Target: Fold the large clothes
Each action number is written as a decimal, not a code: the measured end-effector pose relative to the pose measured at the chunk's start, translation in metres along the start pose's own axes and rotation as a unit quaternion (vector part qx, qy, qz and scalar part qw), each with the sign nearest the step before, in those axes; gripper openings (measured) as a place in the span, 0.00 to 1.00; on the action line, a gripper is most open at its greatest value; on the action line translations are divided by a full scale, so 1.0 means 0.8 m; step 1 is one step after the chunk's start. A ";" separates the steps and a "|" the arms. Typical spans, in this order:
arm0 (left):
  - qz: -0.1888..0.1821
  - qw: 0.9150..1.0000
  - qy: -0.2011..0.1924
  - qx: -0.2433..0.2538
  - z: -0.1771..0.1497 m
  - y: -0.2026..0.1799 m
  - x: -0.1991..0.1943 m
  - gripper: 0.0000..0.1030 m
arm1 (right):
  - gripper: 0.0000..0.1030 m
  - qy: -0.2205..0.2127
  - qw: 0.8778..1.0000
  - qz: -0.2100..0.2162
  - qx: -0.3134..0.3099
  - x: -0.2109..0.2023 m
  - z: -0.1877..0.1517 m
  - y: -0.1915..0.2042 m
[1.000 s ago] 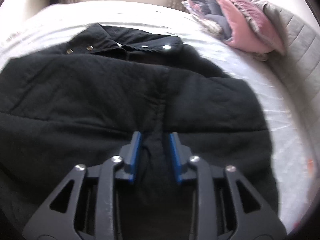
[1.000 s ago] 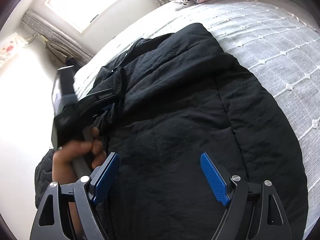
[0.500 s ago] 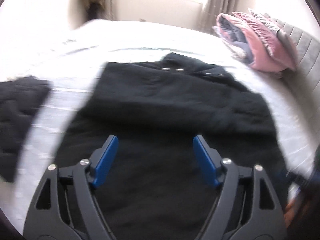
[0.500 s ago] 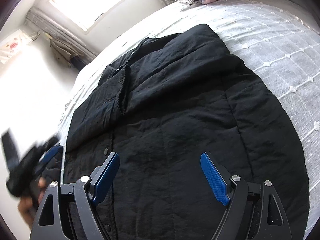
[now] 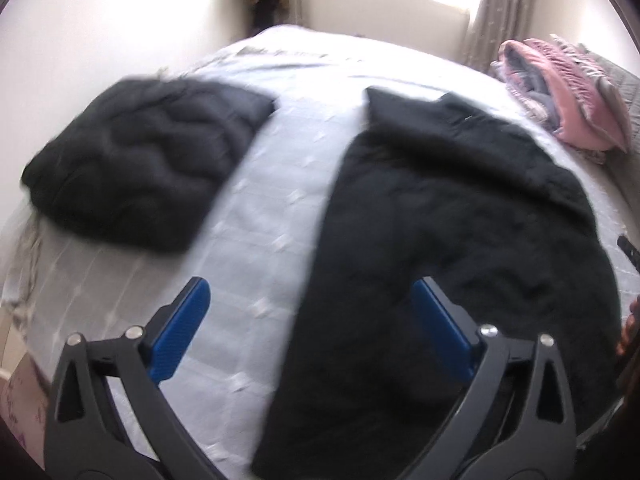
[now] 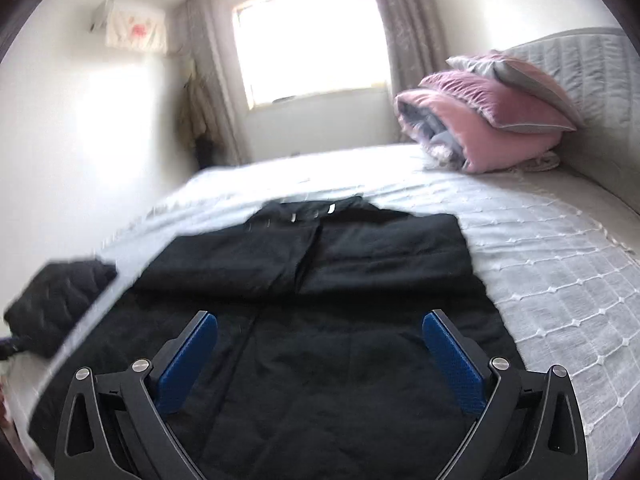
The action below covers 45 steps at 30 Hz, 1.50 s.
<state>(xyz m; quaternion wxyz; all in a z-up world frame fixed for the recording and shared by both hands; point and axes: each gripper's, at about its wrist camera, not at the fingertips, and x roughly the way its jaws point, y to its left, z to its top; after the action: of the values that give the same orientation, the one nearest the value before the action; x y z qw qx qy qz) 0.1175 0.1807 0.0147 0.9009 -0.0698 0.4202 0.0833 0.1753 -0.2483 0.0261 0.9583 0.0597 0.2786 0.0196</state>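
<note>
You have just let go of the black jacket (image 6: 320, 320): a second ago your left gripper (image 5: 308, 332) was pinched on the fabric at the middle seam, and its jaws have just been opening, with nothing between them now. It has swung toward the jacket's left edge, so it now hangs half over bare bedspread (image 5: 256, 208). Your right gripper (image 6: 320, 348) has also just been opening to full spread, empty, above the jacket's lower half.

Both sleeves now lie folded across the chest, meeting at the middle. By the look of it, the sleeve fold is done and the lengthwise fold of the hem toward the collar comes next.

The jacket lies flat mid-bed, collar toward the window-side edge. A second dark quilted garment (image 5: 148, 168) sits folded near the bed's left edge, apart from it. The pink bedding (image 6: 492, 116) is stacked by the headboard.
</note>
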 end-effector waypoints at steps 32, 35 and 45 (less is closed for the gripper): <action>-0.145 0.978 0.148 -0.034 -0.108 0.055 0.020 0.41 | 0.67 0.211 0.918 0.071 0.328 -0.184 -0.212 -0.229; -0.137 0.980 0.143 -0.023 -0.107 0.041 0.020 0.41 | 0.54 0.215 0.901 0.110 0.360 -0.181 -0.223 -0.229; -0.129 0.980 0.149 -0.033 -0.103 0.033 0.028 0.11 | 0.36 0.209 0.900 0.110 0.365 -0.167 -0.230 -0.222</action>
<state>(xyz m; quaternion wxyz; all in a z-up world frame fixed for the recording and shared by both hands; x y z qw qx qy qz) 0.0646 0.1926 -0.0567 0.8283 -0.1650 0.5346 -0.0308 -0.0353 -0.4153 -0.0791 0.7807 0.4305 0.4516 0.0340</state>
